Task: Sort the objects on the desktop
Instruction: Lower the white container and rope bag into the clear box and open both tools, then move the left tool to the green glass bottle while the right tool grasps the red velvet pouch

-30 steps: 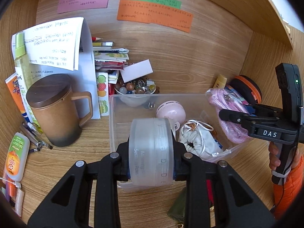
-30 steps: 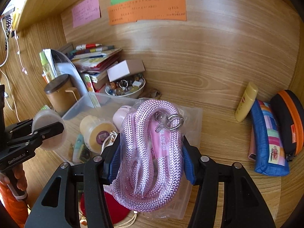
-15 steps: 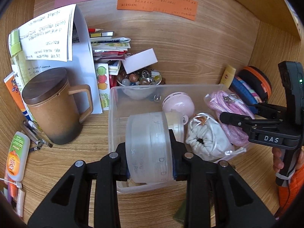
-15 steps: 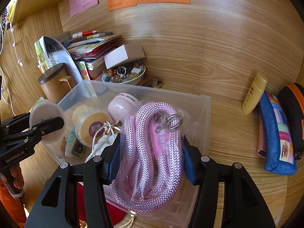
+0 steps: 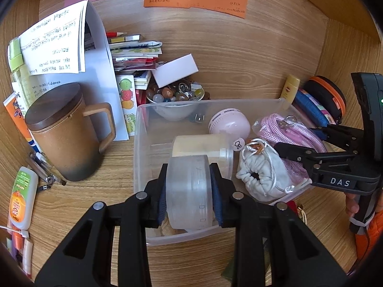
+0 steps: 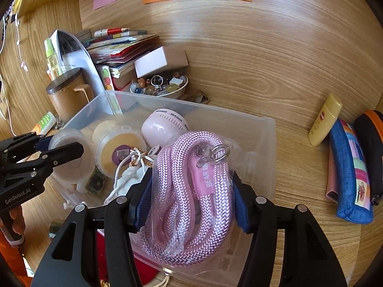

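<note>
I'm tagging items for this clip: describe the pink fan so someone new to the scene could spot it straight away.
Find the clear bin in the middle of the wooden desk. Inside, toward its far wall, sits the pink fan, beside a yellowish jar and behind the pink rope. It is the only smooth, rounded, pale pink thing there, with a slotted white rim carrying small dark lettering.

Both grippers are lower over the clear plastic bin (image 5: pixel 141 148) than a second ago. The left gripper (image 5: pixel 189 192) now holds its frosted round container (image 5: pixel 189 191) down inside the bin's near wall, in front of the cream jar (image 5: pixel 201 144), where before it sat above the rim. The right gripper (image 6: pixel 191 191) has sunk with the bagged pink rope (image 6: pixel 196 191) into the bin, and its jaws are opening, the left pad now just clear of the bag.
</note>
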`<move>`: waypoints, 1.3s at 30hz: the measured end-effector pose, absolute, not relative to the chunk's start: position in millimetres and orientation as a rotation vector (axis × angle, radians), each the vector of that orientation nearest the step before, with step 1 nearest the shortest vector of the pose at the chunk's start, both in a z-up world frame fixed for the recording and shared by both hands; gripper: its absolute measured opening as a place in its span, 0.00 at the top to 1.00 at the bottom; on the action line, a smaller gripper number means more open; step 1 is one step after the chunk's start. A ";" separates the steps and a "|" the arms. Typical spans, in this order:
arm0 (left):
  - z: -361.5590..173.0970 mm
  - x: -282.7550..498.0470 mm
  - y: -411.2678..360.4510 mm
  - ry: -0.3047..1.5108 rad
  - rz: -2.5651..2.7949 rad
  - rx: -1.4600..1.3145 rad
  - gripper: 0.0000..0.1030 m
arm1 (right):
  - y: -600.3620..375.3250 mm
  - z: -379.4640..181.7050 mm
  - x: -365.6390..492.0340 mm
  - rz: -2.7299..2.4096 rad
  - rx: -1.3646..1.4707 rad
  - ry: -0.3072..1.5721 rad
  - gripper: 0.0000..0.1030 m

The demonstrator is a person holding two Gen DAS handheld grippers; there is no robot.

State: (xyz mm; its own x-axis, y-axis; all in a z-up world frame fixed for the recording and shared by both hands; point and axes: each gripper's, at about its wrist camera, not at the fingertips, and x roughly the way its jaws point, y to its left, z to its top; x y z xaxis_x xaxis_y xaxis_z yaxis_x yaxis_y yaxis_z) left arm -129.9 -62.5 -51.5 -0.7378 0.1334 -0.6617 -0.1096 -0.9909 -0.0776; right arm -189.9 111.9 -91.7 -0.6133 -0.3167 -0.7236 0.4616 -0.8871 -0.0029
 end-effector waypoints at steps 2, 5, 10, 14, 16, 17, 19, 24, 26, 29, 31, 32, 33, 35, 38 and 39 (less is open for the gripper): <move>-52.0 -130.4 -62.2 -0.049 2.814 -1.079 0.65 | 109.7 -93.5 -189.1 -2.472 1.062 0.280 0.45; -50.7 -128.0 -60.2 -0.038 2.821 -1.066 0.55 | 106.0 -95.5 -186.5 -2.471 1.069 0.315 0.40; -46.2 -121.3 -56.3 0.009 2.854 -1.028 0.43 | 106.2 -95.0 -186.6 -2.471 1.079 0.318 0.40; -42.3 -117.3 -57.3 0.007 2.857 -1.010 0.40 | 106.7 -93.2 -185.7 -2.473 1.091 0.321 0.37; -39.8 -114.5 -56.7 0.012 2.867 -0.998 0.35 | 106.1 -91.4 -183.0 -2.487 1.084 0.336 0.33; -39.1 -113.4 -56.8 0.017 2.872 -0.994 0.32 | 105.8 -89.7 -180.7 -2.495 1.069 0.345 0.28; -36.4 -109.7 -56.1 0.029 2.888 -0.982 0.29 | 104.9 -84.7 -175.3 -2.506 1.034 0.358 0.24; -30.8 -103.4 -57.0 0.033 2.898 -0.969 0.25 | 100.7 -75.7 -162.0 -2.538 0.971 0.417 0.16; -28.4 -99.7 -58.2 0.030 2.908 -0.958 0.18 | 100.0 -73.5 -157.6 -2.549 0.954 0.438 0.16; -24.0 -93.8 -60.8 0.019 2.925 -0.945 0.12 | 100.3 -71.6 -153.0 -2.555 0.944 0.449 0.16; -22.1 -90.1 -62.8 0.005 2.926 -0.941 0.11 | 101.7 -70.6 -149.3 -2.564 0.939 0.454 0.16; -21.2 -88.4 -64.0 0.002 2.927 -0.941 0.10 | 102.9 -69.6 -146.8 -2.568 0.937 0.454 0.16; -20.4 -85.8 -65.3 -0.005 2.930 -0.941 0.10 | 103.9 -68.7 -144.4 -2.571 0.935 0.453 0.16; -19.6 -81.6 -67.1 -0.014 2.934 -0.942 0.09 | 106.8 -66.8 -139.1 -2.580 0.929 0.449 0.16; -18.3 -74.2 -69.9 -0.032 2.935 -0.946 0.08 | 110.7 -62.6 -130.1 -2.594 0.919 0.443 0.16; -18.0 -71.4 -70.6 -0.039 2.933 -0.947 0.08 | 112.2 -61.0 -126.2 -2.599 0.915 0.441 0.16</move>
